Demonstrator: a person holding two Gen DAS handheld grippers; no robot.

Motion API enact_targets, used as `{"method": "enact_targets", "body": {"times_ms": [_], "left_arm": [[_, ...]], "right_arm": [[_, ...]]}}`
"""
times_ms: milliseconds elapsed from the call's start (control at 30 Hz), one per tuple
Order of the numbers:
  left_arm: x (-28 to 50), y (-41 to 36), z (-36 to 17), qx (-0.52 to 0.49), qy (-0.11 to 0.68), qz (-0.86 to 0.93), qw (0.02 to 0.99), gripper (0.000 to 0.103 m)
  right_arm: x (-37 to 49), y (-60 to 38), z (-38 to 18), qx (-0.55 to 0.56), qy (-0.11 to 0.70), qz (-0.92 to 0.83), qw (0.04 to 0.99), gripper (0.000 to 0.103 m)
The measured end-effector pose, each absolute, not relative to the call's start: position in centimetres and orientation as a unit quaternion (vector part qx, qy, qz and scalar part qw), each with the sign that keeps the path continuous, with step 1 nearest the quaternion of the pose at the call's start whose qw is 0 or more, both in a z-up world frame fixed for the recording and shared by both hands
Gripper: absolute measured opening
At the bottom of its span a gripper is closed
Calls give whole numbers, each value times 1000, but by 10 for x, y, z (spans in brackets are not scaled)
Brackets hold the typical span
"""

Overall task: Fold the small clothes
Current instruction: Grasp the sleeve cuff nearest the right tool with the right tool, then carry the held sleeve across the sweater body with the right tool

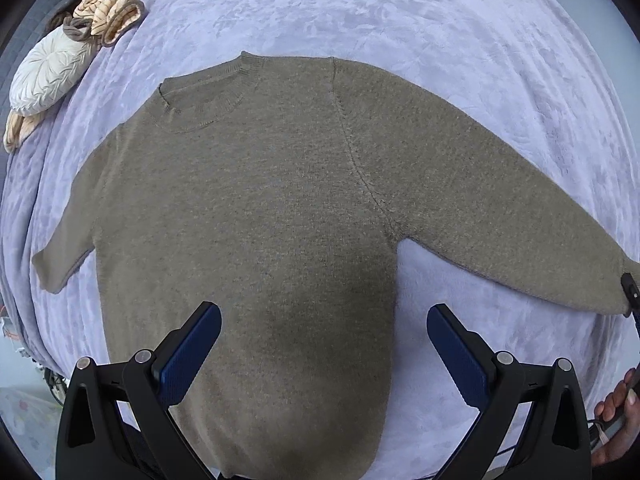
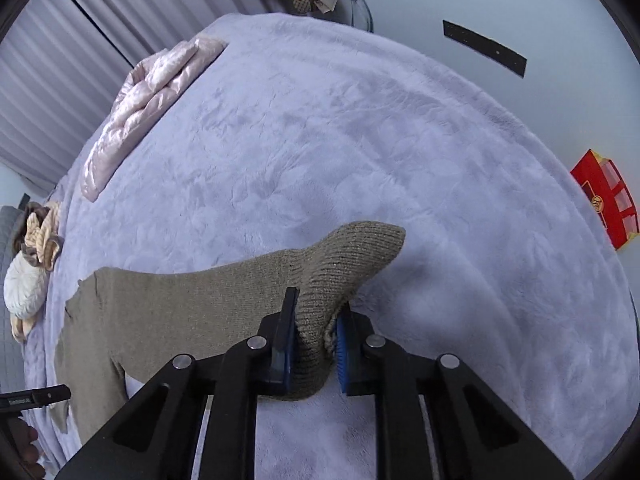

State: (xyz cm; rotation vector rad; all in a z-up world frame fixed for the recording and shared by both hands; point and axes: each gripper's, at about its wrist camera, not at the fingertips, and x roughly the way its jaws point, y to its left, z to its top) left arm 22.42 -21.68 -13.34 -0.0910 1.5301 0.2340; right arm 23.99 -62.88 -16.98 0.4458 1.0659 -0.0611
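Olive knit sweater (image 1: pixel 260 200): my left gripper (image 1: pixel 324 344) hangs wide above its cut-off hem; only the right-wrist view shows my right gripper (image 2: pixel 316 344) pinching its cuff (image 2: pixel 352 256).

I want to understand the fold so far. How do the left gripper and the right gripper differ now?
The left gripper is open and holds nothing; the right gripper is shut on the sweater cuff. The left gripper hangs over the sweater body; the right gripper is at the sleeve end, which stands lifted. Both have blue pads.
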Motion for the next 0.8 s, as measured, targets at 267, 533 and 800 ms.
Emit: {"method": "enact_targets", "body": {"times_ms": [267, 533, 800], "left_arm": [[214, -194, -120, -61, 679, 110, 723, 103], [197, -150, -126, -106, 672, 107, 726, 103], [174, -100, -128, -111, 672, 88, 727, 103]], "right_arm": [[235, -624, -168, 162, 517, -38, 839, 17], [240, -583, -120, 143, 488, -30, 861, 17], [237, -496, -66, 107, 469, -15, 876, 17]]}}
